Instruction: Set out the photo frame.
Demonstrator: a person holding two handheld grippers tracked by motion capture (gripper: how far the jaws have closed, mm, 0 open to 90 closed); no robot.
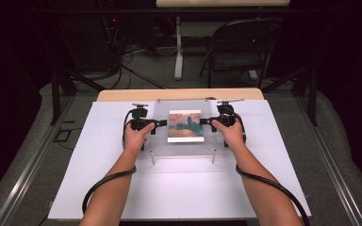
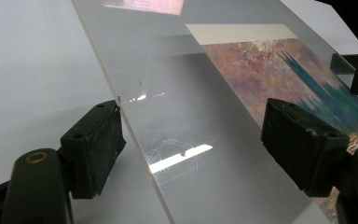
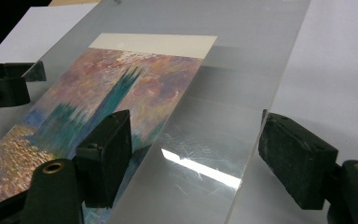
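Both forearms come in from the bottom of the high view and run forward, angled slightly inward, bare to the elbow. The left hand (image 1: 135, 136) wraps the handle of the left gripper (image 1: 162, 123), whose jaws point right toward the other hand. The right hand (image 1: 233, 134) holds the right gripper (image 1: 202, 122) the same way, its jaws pointing left. The two grippers face each other at about the same height, well apart. In each gripper view the two black jaws stand wide apart. A black cable loops back from each gripper beside its forearm.
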